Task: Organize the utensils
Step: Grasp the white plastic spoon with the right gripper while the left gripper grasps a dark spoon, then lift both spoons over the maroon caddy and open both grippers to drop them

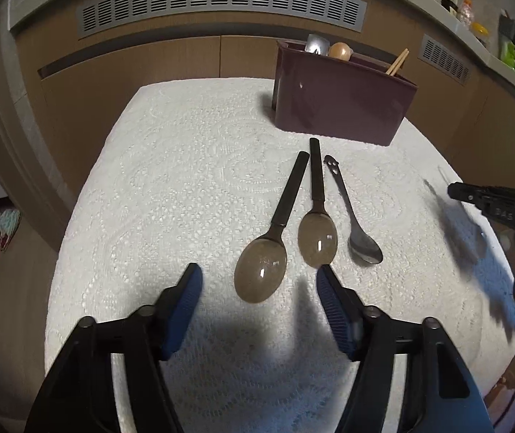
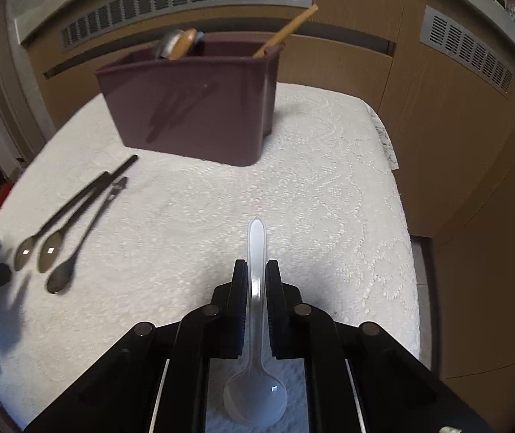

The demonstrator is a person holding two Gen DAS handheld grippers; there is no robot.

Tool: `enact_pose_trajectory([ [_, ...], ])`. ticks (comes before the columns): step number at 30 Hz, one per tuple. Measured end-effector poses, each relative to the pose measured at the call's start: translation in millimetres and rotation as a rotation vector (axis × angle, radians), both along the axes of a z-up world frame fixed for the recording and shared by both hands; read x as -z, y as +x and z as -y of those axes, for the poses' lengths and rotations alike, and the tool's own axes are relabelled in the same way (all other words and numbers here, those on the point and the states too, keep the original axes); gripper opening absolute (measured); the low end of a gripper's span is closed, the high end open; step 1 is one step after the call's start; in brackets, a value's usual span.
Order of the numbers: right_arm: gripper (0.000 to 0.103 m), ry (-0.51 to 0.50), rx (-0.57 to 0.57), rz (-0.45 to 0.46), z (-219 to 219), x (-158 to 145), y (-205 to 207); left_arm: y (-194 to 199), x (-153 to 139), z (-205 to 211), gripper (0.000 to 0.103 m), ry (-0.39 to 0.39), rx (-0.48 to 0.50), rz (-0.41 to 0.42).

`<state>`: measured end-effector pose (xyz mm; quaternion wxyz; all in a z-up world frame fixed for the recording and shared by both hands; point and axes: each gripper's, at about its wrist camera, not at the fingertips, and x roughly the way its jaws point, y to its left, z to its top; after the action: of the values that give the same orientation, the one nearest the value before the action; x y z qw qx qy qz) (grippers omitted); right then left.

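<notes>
Three spoons lie side by side on the white lace cloth (image 1: 185,166): two black-handled spoons (image 1: 275,238) (image 1: 317,223) and a dark metal spoon (image 1: 356,223), bowls toward me. My left gripper (image 1: 259,270) hangs open just above them, with the leftmost spoon's bowl showing between its blue pads. My right gripper (image 2: 256,265) is shut on the handle of a clear plastic spoon (image 2: 256,238); its bowl hangs below the fingers. The three dark spoons (image 2: 53,249) show at the left of the right wrist view. A maroon utensil holder (image 2: 192,104) stands at the back.
The holder (image 1: 337,104) has a metal spoon, a wooden spoon (image 1: 340,50) and chopsticks (image 1: 398,61) in it. Wooden cabinets with grey vents (image 1: 221,3) stand behind the table. The cloth's right edge (image 2: 402,216) drops off beside the right gripper. Bottles sit on a counter at the far right.
</notes>
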<state>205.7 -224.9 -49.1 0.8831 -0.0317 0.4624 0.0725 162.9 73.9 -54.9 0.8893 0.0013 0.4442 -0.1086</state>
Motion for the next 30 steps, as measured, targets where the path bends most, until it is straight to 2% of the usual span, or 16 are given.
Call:
enact_pose_trajectory([
  [2,0.009,0.011,-0.006,0.011,-1,-4,-6,5,7,-1,0.047,0.012,0.002,-0.032],
  [6,0.009,0.017,-0.022,0.022,-6,-7,-14,13,11,1,0.047,0.013,0.006,-0.042],
  [9,0.009,0.012,-0.031,0.019,-11,-6,-14,26,-2,13,0.047,-0.002,0.094,-0.028],
  [11,0.009,0.011,-0.036,0.016,-13,-5,-15,41,-10,24,0.047,0.018,0.158,-0.038],
  [14,0.009,0.012,-0.05,0.019,-18,-6,-18,67,-15,37,0.027,0.047,0.221,-0.097],
  [17,0.009,0.014,-0.059,0.022,-20,-8,-20,87,-13,48,0.024,0.114,0.269,-0.157],
  [22,0.009,0.022,-0.076,0.015,-25,-4,-19,117,1,57,0.024,0.156,0.278,-0.272],
  [26,0.009,0.028,-0.085,0.012,-27,-2,-17,130,11,67,0.024,0.191,0.274,-0.293],
  [30,0.009,0.038,-0.082,0.009,-25,1,-15,130,11,73,0.017,0.197,0.268,-0.273],
])
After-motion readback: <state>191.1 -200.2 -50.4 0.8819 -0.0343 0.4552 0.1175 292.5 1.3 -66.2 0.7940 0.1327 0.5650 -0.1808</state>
